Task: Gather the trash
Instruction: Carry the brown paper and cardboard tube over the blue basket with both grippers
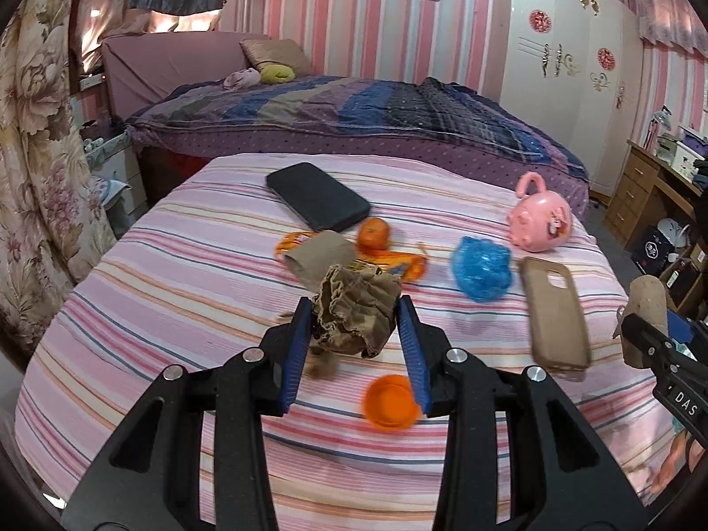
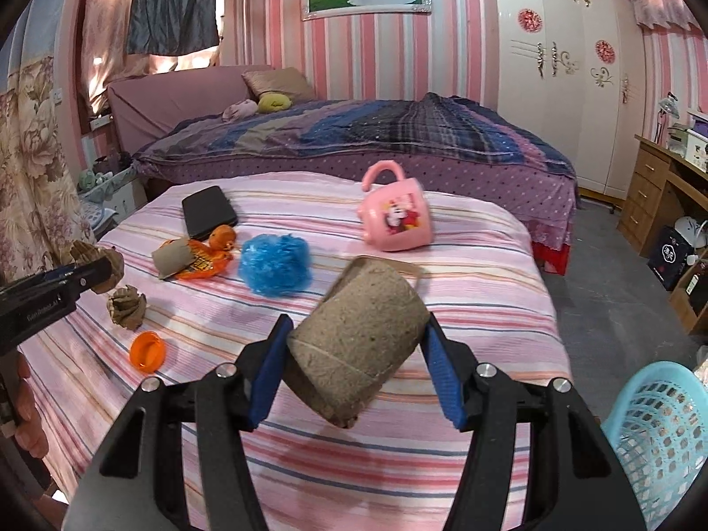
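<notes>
Crumpled paper (image 1: 356, 309) clamped between left gripper (image 1: 356, 316) fingers, lifted above striped counter (image 1: 177, 265). Cardboard tube (image 2: 358, 345) gripped tilted in right gripper (image 2: 356, 349) fingers, over counter's near edge. Second paper wad (image 2: 127, 305), orange cap (image 2: 148, 351), blue bag (image 2: 274, 265), second tube (image 2: 170, 259) on wrapper (image 2: 205, 261) lay on counter. Basket (image 2: 655, 438) stood at lower right.
</notes>
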### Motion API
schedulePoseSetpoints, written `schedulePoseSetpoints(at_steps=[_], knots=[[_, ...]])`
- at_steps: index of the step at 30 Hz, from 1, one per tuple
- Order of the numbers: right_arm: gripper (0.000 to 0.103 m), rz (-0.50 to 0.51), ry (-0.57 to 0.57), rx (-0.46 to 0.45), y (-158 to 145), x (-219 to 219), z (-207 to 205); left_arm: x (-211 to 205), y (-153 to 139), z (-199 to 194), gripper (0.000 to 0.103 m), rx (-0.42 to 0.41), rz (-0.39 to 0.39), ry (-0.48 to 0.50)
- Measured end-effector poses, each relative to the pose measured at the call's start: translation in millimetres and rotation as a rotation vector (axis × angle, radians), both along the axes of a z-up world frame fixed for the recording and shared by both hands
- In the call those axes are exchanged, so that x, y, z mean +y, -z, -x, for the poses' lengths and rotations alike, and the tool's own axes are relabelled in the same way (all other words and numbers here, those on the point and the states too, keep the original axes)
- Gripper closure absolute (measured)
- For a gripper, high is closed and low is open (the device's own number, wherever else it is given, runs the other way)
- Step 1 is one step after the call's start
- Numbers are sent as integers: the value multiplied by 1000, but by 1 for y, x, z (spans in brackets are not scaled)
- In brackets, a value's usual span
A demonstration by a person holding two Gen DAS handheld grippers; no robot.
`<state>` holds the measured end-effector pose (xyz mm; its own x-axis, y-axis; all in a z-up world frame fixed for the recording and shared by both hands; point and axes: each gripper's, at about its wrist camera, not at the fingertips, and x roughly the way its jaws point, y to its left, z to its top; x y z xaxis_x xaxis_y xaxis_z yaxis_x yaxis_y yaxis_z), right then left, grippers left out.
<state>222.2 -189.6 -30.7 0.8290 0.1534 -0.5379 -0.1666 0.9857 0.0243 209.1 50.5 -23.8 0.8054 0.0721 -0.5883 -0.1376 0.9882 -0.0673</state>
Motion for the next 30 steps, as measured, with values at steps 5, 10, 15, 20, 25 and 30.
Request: schedulePoseSetpoints(at_steps=[5, 10, 15, 20, 25, 30], knots=[[45, -11, 22, -6, -2, -21, 8, -21, 3, 1, 65, 0, 5, 10], [45, -37, 65, -11, -5, -52, 19, -44, 0, 9, 65, -22, 3, 27], [44, -57, 103, -9, -5, -82, 33, -68, -2, 16, 65, -43, -24, 52], [44, -79, 173, 0, -2, -127, 50, -100, -5, 25, 65, -57, -31, 102], [44, -40, 245, 1, 0, -172, 72, -142, -8, 30, 65, -67, -37, 187], [44, 36, 347, 22, 7, -228, 92, -196, -8, 35, 65, -81, -44, 281]])
